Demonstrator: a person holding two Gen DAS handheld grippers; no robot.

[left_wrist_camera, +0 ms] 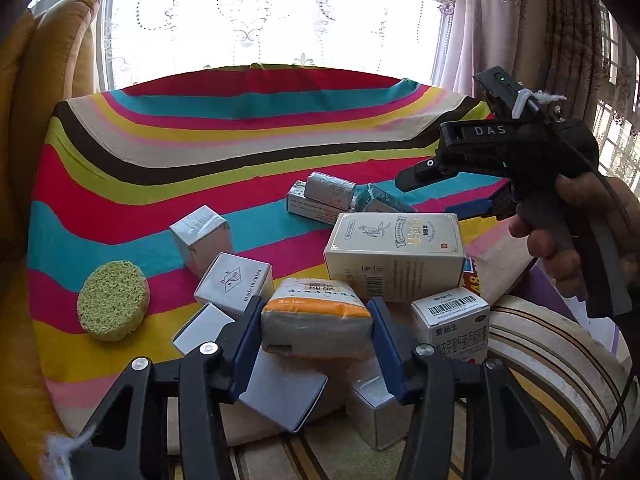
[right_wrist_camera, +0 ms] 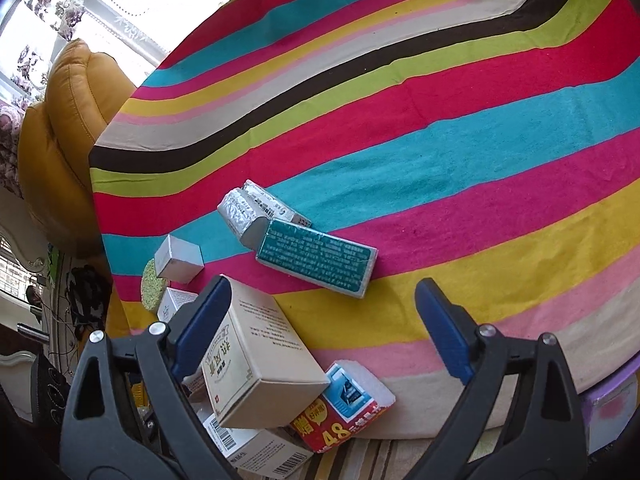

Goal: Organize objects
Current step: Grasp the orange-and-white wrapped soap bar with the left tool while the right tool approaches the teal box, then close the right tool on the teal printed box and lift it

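**Left wrist view: soft pack between my left gripper's pads, right gripper wide apart**

Left wrist view shows my left gripper (left_wrist_camera: 316, 332) set around a soft grey pack with an orange band (left_wrist_camera: 316, 320). Both blue pads (left_wrist_camera: 386, 334) stand against its two ends; I cannot tell whether they press it. No earlier picture is available for comparison.

The pack lies among small boxes at the near edge of the striped cloth (left_wrist_camera: 200, 128) covering the worktop. Just behind it stands a large cream box (left_wrist_camera: 394, 256). A white barcoded box (left_wrist_camera: 452, 320) sits to its right, a grey box marked "made in china" (left_wrist_camera: 236, 280) to its left. A green sponge (left_wrist_camera: 114, 300) lies well to the left.

My right gripper (right_wrist_camera: 320, 328) hangs above the cloth, jaws wide apart, nothing between the pads. Its left pad (right_wrist_camera: 202, 328) overlaps the cream box in the picture. A teal box (right_wrist_camera: 316, 262) lies beyond, touching a silver packet (right_wrist_camera: 240, 212).
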